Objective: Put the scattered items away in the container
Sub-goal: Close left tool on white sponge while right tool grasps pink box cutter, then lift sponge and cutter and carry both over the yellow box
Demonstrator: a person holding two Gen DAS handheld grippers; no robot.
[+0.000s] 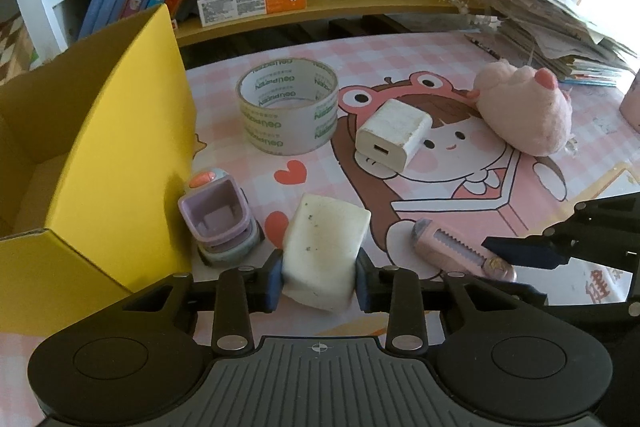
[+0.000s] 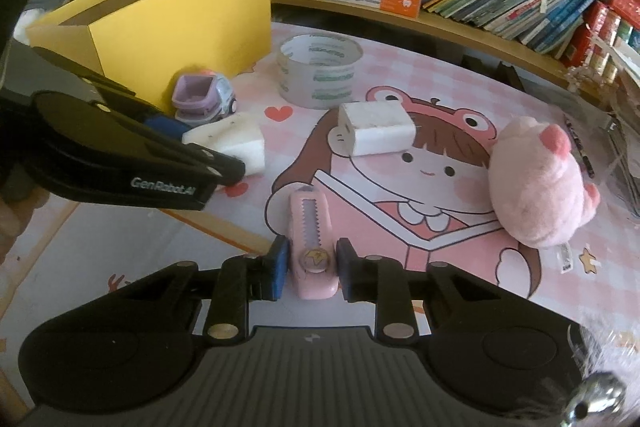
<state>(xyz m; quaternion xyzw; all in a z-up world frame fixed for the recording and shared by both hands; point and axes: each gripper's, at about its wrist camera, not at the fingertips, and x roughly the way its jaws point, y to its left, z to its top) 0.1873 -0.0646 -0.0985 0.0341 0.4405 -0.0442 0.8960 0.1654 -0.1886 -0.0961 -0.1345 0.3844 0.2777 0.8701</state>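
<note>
A: What are the jaws doing?

B: The left gripper (image 1: 319, 277) is clamping a white sponge (image 1: 324, 251), pads pressing both its sides. The right gripper (image 2: 311, 269) is straddling a pink cutter (image 2: 311, 247); its pads are sitting just beside the handle with slivers of gap showing, so it's looking parted rather than gripping.

A: And the rest?

B: Everything else is lying on the pink mat (image 1: 440, 63): a toy truck (image 1: 222, 217) touching the yellow box (image 1: 116, 131), then the tape (image 1: 288, 103), a charger (image 1: 394, 133) and a plush (image 1: 524, 111) farther out. I'm not seeing anything in the part of the box that is showing.

A: What's worrying you?

B: The sponge is soft, so it could be squeezing out of the pads on the way over the box's tall wall. The cutter is slim and smooth; closing off-centre could be twisting or skidding it. And the two grippers are working close together, so they're risking a bump.

A: Any room?

B: The box is standing open-topped at the left. The truck is crowding its near wall, so going over high is looking safer. The near mat is lying bare.
</note>
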